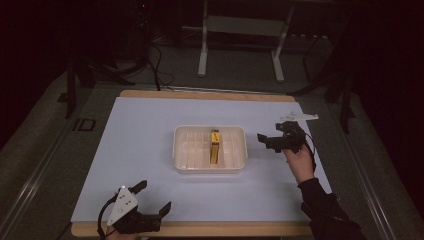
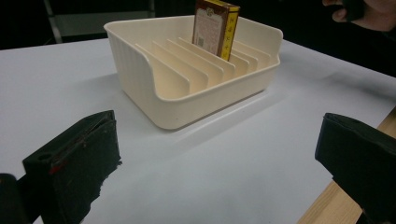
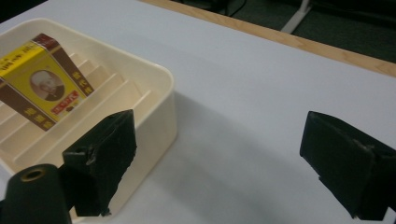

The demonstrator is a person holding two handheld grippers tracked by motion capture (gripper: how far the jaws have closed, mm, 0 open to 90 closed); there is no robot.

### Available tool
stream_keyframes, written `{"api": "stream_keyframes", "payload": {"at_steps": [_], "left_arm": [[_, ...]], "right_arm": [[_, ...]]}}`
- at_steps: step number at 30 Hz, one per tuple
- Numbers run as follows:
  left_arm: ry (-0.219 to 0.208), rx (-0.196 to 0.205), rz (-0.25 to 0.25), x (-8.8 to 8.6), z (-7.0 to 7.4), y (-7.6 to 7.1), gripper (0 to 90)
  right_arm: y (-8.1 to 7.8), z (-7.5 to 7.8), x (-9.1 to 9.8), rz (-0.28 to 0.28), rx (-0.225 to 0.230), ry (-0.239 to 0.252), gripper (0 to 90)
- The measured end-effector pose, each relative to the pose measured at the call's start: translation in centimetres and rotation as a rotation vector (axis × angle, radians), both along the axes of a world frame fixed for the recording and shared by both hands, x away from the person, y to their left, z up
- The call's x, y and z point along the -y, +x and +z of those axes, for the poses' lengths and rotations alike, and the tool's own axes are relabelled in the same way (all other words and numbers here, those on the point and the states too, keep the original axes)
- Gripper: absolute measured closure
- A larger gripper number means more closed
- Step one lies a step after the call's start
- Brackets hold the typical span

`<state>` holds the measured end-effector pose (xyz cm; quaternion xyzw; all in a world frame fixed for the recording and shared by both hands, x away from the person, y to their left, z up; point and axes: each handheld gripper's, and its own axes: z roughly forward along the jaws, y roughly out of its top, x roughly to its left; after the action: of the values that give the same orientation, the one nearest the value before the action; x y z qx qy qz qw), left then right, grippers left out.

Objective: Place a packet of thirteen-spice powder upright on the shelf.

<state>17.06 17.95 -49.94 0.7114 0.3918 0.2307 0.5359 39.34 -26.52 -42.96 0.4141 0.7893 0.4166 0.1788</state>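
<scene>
Two grippers, both empty. Right gripper (image 1: 272, 140): jaws spread wide, just beside the right wall of one cream slotted tray (image 1: 181, 150). Left gripper (image 1: 152, 197): jaws also apart, at the near table edge, well apart from the tray. One yellow-and-brown box (image 1: 214, 146) stands on edge in a middle slot. One white mat (image 1: 140, 130) covers the table.

Dim surroundings, bright table, slight blur

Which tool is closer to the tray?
The right tool, just off the tray's right wall. The left tool sits back at the table's near edge.
</scene>
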Motion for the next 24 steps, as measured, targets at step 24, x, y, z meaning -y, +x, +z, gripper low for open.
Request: {"api": "stream_keyframes", "payload": {"at_steps": [24], "left_arm": [[-0.003,0.003,-0.005,0.0,0.1,0.0,0.0]], "right_arm": [[-5.7,-3.4,2.5,-0.066,0.06,0.026,10.6]]}}
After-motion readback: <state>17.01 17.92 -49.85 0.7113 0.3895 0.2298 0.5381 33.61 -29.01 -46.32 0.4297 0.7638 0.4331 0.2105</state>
